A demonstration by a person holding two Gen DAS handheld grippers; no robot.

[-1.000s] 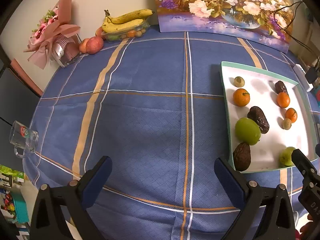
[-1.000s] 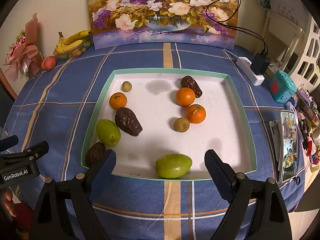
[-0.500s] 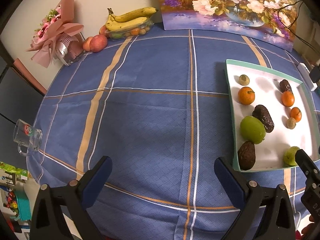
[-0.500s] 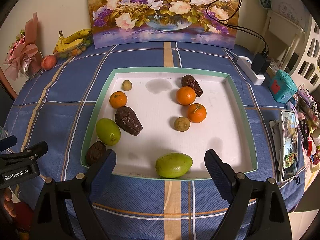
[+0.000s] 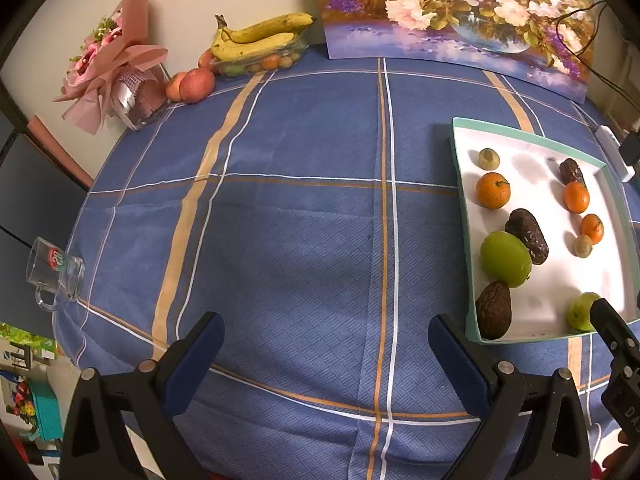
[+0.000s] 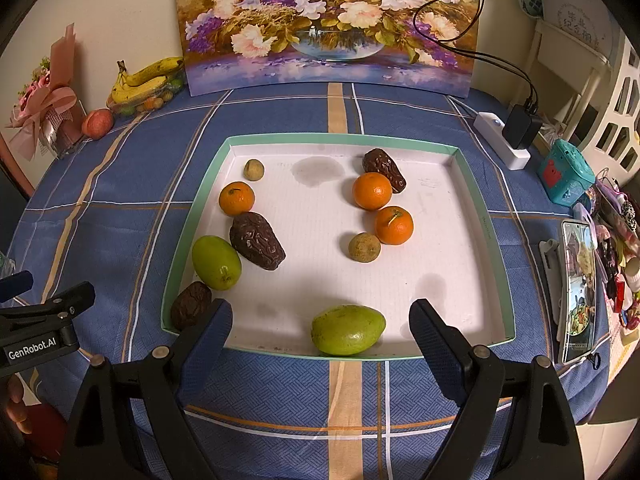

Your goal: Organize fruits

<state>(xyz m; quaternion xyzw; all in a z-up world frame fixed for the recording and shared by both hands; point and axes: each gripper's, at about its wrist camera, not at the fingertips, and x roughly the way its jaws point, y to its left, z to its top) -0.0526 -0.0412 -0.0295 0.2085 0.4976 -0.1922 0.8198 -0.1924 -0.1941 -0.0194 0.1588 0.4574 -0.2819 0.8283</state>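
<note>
A white tray with a green rim holds three oranges, one of them at the left, several wrinkled brown fruits, two small tan ones and two green mangoes. My right gripper hovers open over the tray's near edge, and the nearer green mango shows between its fingers, untouched. The other mango lies at the tray's left side beside a brown fruit. My left gripper stands open over bare blue tablecloth, left of the tray rim, with nothing between its fingers.
Bananas on a clear container and two apples sit at the back left by a pink bouquet. A glass mug stands at the table's left edge. A flower painting, power strip, phone and teal box line the back and right.
</note>
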